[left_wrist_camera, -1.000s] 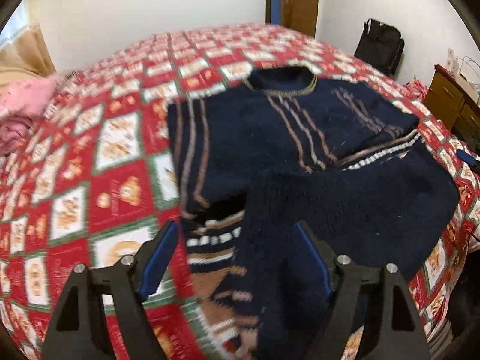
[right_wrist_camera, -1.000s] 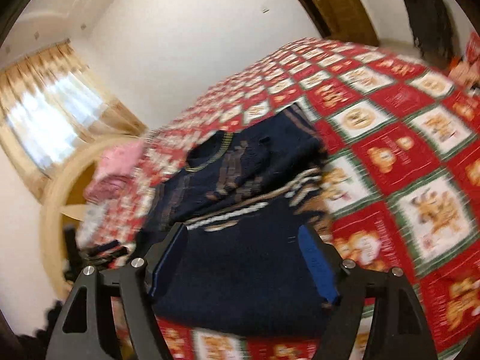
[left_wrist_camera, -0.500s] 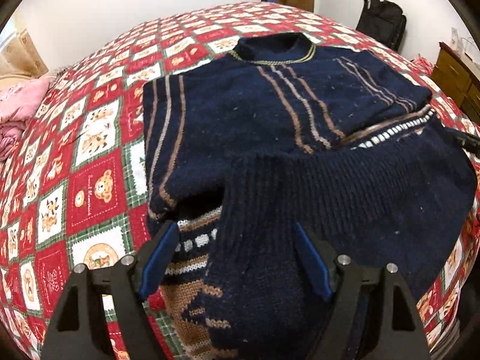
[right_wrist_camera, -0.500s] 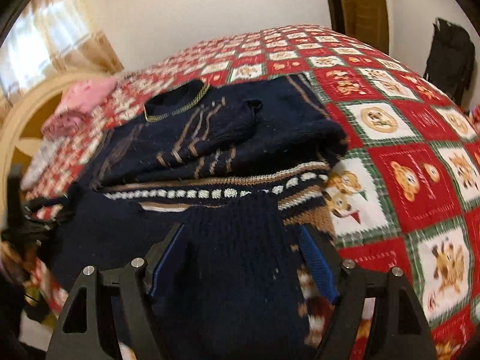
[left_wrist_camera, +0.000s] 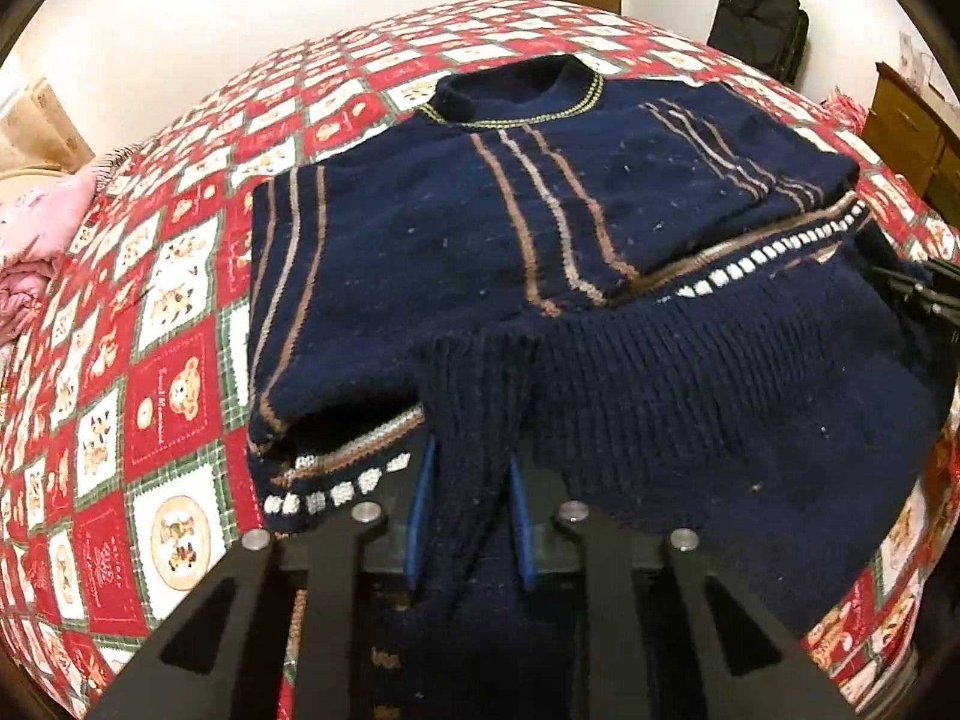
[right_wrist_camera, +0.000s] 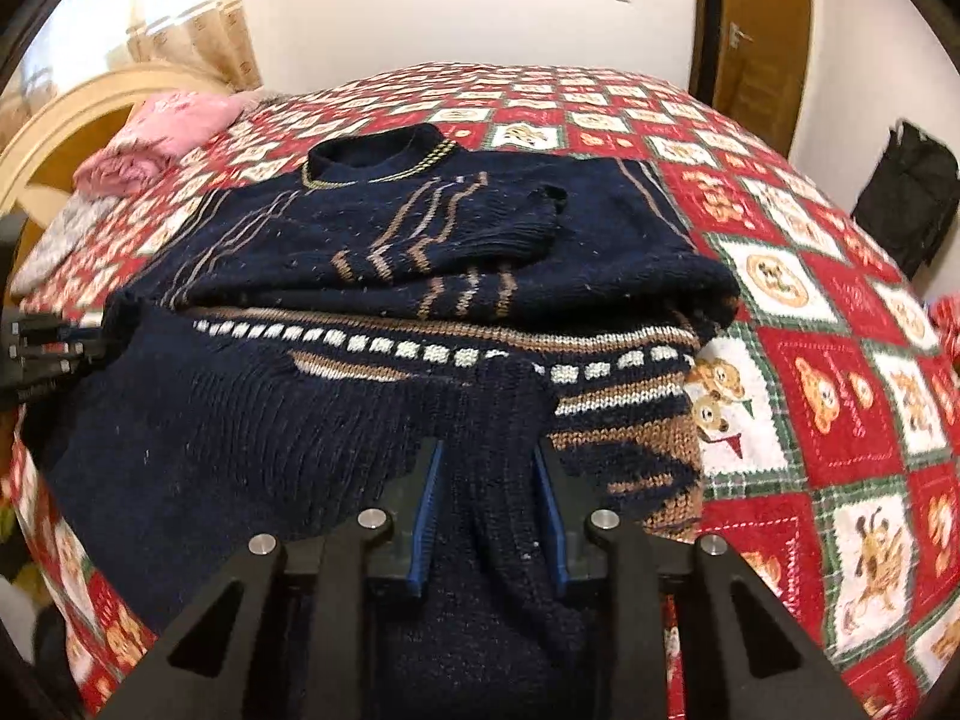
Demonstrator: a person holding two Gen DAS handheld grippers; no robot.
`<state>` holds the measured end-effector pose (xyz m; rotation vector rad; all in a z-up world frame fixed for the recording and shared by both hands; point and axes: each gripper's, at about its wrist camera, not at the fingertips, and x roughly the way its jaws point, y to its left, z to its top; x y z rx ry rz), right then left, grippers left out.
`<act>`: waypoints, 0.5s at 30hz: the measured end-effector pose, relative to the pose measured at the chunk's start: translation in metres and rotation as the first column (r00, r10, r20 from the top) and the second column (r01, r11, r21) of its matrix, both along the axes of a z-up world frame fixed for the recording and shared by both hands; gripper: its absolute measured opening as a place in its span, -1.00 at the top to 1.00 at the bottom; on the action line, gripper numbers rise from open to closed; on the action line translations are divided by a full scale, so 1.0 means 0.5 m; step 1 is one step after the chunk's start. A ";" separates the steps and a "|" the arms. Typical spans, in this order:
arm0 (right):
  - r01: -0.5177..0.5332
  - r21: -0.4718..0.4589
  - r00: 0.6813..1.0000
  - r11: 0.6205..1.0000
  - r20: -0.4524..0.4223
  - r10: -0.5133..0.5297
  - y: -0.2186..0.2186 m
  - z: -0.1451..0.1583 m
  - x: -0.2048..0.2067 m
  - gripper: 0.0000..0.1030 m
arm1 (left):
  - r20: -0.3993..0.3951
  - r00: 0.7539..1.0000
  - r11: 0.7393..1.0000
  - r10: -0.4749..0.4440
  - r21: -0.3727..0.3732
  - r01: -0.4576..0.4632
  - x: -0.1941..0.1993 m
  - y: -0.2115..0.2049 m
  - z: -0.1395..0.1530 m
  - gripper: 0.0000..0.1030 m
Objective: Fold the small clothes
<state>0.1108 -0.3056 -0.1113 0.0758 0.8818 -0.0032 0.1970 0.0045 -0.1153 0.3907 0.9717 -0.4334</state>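
A red, white and green bear-print quilt (left_wrist_camera: 162, 396) covers a bed in a white-walled room, a black bag (left_wrist_camera: 759, 24) by the far wall. In the left wrist view, a navy knitted sweater (left_wrist_camera: 420, 228) with tan stripes lies across the quilt, collar far; the left gripper (left_wrist_camera: 471, 468), jaws just closed, pinches a bunched fold of its ribbed hem at the near edge. In the right wrist view, the sweater (right_wrist_camera: 600, 240) lies with a sleeve folded across its chest, pink clothes (right_wrist_camera: 162, 132) far left; the right gripper (right_wrist_camera: 489, 468), jaws likewise just closed, clamps the hem near its right corner.
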 end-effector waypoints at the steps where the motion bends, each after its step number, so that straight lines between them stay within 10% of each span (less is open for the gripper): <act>1: 0.010 0.021 1.000 1.000 -0.002 -0.010 -0.005 -0.001 0.001 0.37 | 0.001 1.000 1.000 0.005 -0.006 -0.005 0.001 0.002 0.000 0.53; 15: -0.011 0.125 0.997 0.992 0.073 0.002 0.003 0.091 -0.052 0.78 | -0.001 0.996 0.951 0.091 -0.298 -0.087 -0.050 0.086 0.075 0.82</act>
